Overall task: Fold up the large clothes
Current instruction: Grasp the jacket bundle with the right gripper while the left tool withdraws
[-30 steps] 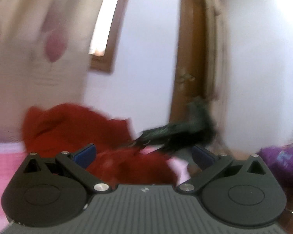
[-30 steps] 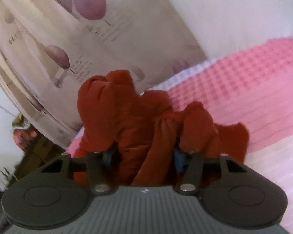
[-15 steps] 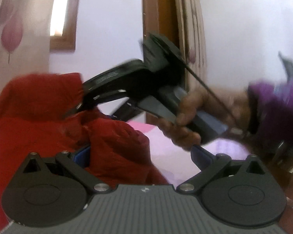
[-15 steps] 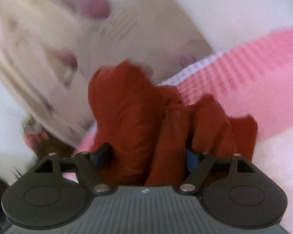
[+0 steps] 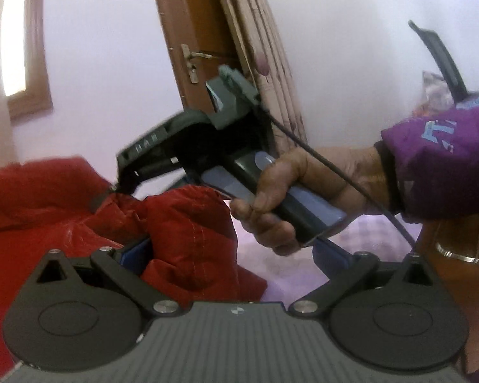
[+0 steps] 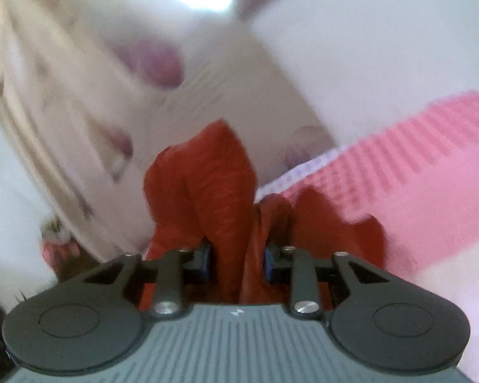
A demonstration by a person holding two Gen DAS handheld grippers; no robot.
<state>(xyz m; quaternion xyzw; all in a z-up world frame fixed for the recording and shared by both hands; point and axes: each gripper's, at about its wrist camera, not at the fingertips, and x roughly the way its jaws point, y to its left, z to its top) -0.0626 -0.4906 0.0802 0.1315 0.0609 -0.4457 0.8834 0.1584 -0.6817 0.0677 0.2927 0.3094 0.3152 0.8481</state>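
Right wrist view, heavily motion-blurred. Pink textured bedcover point(image 6: 431, 159) fills the right side of the frame; a pale curtain point(image 6: 95, 102) with purple motifs fills the upper left. The red garment point(image 6: 214, 185) rises in a bunched column at frame centre, directly ahead of the tool, with more of it spilling to lower right over the bedcover. The right gripper point(image 6: 238, 260) has its fingers drawn close together, pinching a thick fold of the red garment between the blue pads.

Left wrist view, sharper. White wall; brown wooden door point(image 5: 194, 32) at upper centre. Red garment point(image 5: 182, 223) occupies the left and lower-centre of the frame, lumped up. The left gripper point(image 5: 231, 250) is spread wide: its left pad touches the garment's side, its right pad stands free over the pale bed surface. Nothing is clamped between them.

Centre frame in this view: the right gripper point(image 5: 111, 191) seen from outside, tip buried in the red cloth, held by the person's right hand point(image 5: 290, 198). Purple sleeve point(image 5: 447, 159) at right edge. A thin black cable point(image 5: 335, 172) runs across the wrist.
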